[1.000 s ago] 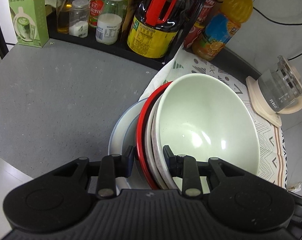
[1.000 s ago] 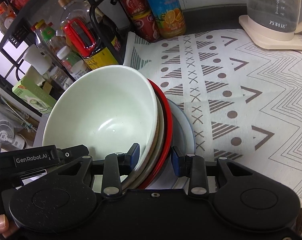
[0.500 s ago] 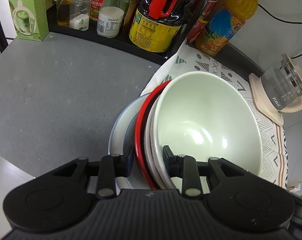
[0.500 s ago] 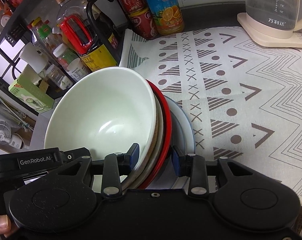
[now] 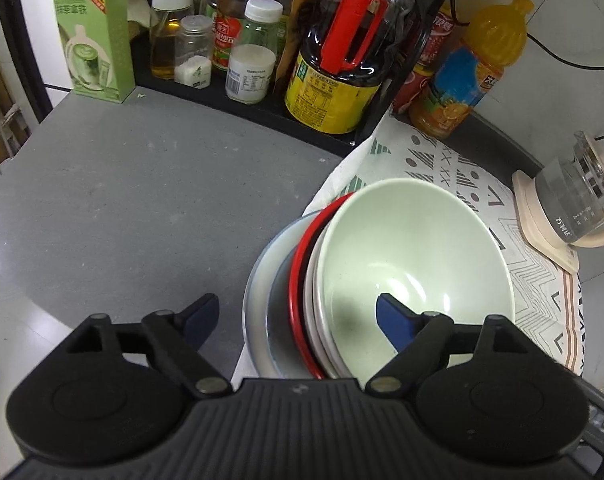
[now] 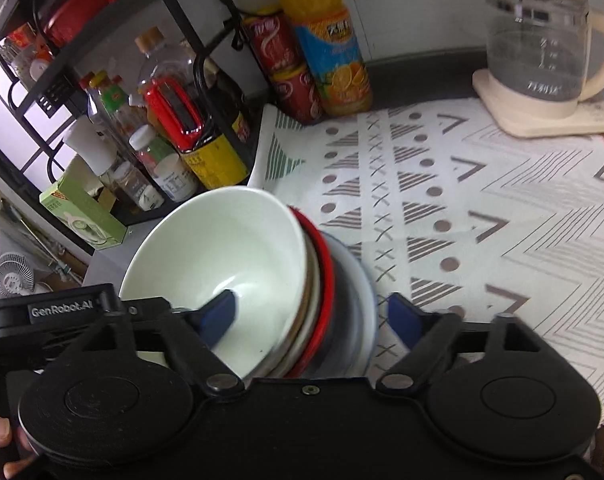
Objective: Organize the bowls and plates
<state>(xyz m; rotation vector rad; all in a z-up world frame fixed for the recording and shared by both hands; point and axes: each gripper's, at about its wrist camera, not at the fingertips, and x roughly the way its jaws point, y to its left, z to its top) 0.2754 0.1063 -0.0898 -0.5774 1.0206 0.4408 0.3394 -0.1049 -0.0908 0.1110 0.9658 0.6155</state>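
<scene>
Both tools opening wide, left tool point(image 5: 294, 316) and right tool point(image 6: 315, 316) straddling opposite near rims of the stack point(image 5: 381, 272) without pressing, stack on the table point(image 5: 142, 200) at cloth point(image 6: 461, 200) edge, dead ahead.

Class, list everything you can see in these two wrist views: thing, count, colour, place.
Bowl: one, pale green, top of nested stack.
Red dish: one, under the bowl.
Grey plate: one, stack's bottom.
Cloth: one, white patterned, under the stack.
Countertop: grey.
Kettle: one, clear, cream base, back corner.
Juice bottle: one, orange, by wall.
Cans: two, red, stacked.
Tea carton: one, green, beside rack.
Left claw: opening around stack's rim.
Right claw: opening likewise.
</scene>
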